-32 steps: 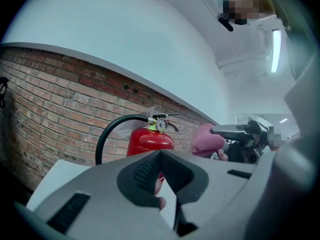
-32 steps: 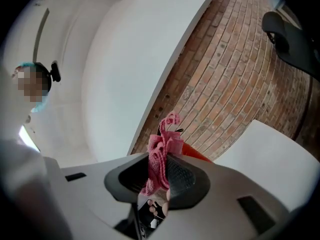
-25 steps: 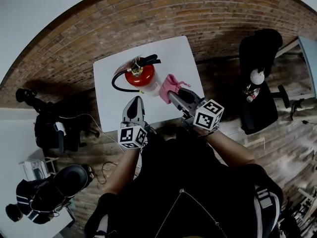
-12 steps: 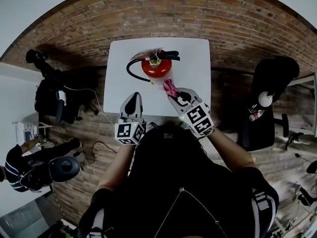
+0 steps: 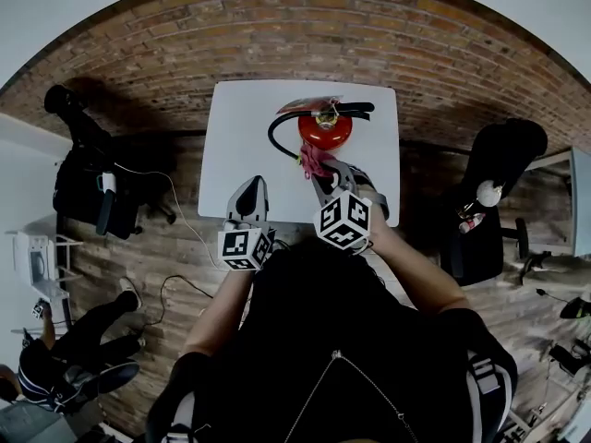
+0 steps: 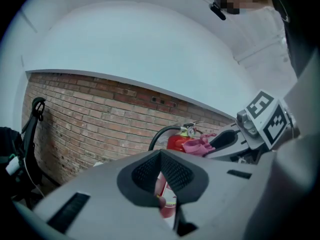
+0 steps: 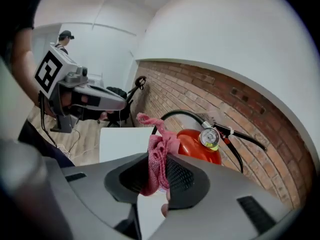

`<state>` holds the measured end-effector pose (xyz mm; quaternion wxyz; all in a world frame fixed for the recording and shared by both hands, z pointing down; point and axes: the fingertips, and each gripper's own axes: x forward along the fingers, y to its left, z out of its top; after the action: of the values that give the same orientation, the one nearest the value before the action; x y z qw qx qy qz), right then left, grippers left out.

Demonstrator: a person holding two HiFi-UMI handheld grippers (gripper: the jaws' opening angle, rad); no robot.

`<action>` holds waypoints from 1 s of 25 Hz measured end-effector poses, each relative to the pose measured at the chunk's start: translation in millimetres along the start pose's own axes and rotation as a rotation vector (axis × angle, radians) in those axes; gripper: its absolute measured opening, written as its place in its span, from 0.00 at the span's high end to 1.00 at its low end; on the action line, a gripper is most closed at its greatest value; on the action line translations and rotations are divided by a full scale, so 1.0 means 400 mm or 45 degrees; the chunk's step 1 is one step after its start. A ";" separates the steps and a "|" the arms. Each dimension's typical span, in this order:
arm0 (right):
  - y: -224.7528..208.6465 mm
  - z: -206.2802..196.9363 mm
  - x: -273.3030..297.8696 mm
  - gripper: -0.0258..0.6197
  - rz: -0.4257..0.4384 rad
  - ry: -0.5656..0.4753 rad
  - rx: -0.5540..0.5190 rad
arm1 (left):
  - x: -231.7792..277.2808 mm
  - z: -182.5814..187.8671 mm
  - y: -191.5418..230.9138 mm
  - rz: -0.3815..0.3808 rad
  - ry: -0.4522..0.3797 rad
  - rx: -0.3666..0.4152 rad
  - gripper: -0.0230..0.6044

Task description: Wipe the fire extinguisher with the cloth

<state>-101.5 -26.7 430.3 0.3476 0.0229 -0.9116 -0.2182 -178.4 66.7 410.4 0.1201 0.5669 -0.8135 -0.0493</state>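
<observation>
The fire extinguisher (image 5: 325, 129) stands upright on the white table (image 5: 240, 127), near the far edge and right of the middle, close to the brick wall (image 5: 185, 44). Its red body is topped by a black lever (image 5: 355, 109). A black hose (image 5: 277, 132) loops off to the left, and a round pressure gauge (image 7: 209, 138) sits at the neck. The pink cloth (image 5: 312, 161) is at the near side of the red body, up by the shoulder. Whether it actually presses on the metal cannot be told.

The right gripper (image 5: 323, 178) has its jaws clamped on the cloth. In the right gripper view the fabric bunches between the pads and sticks out above them. The left gripper (image 5: 249, 185) hangs over the near edge of the table, left of the extinguisher and apart from it. Its jaws are closed together with nothing in them, and only a thin slit shows red behind.

No print on the extinguisher can be read. Each gripper's cube (image 5: 343, 220) shows only black-and-white square markers.

The table top left of the hose lies bare. Wooden floor (image 5: 185, 275) surrounds the table, with a black chair (image 5: 503, 155) to the right and dark bags (image 5: 92, 192) to the left. A person (image 5: 55, 358) stands well off at the lower left.
</observation>
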 end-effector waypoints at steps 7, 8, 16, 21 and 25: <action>0.028 0.002 0.114 0.80 -0.040 0.185 0.127 | -0.039 -0.009 0.146 -0.015 0.007 -0.057 0.95; 0.028 0.001 0.127 0.80 -0.040 0.201 0.156 | -0.041 -0.010 0.161 -0.021 0.003 -0.064 0.95; 0.051 -0.015 0.215 0.80 -0.072 0.335 0.192 | -0.060 -0.021 0.265 -0.057 0.002 -0.098 0.95; 0.081 -0.055 0.267 0.80 -0.061 0.396 0.232 | -0.075 -0.033 0.321 -0.053 0.007 -0.117 0.95; 0.098 -0.082 0.304 0.80 -0.074 0.410 0.270 | -0.087 -0.044 0.351 -0.051 0.010 -0.115 0.95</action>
<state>-168.2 -27.1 544.1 0.4781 0.1203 -0.8611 -0.1246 -290.3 149.8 452.9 0.1477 0.5774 -0.7984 -0.0859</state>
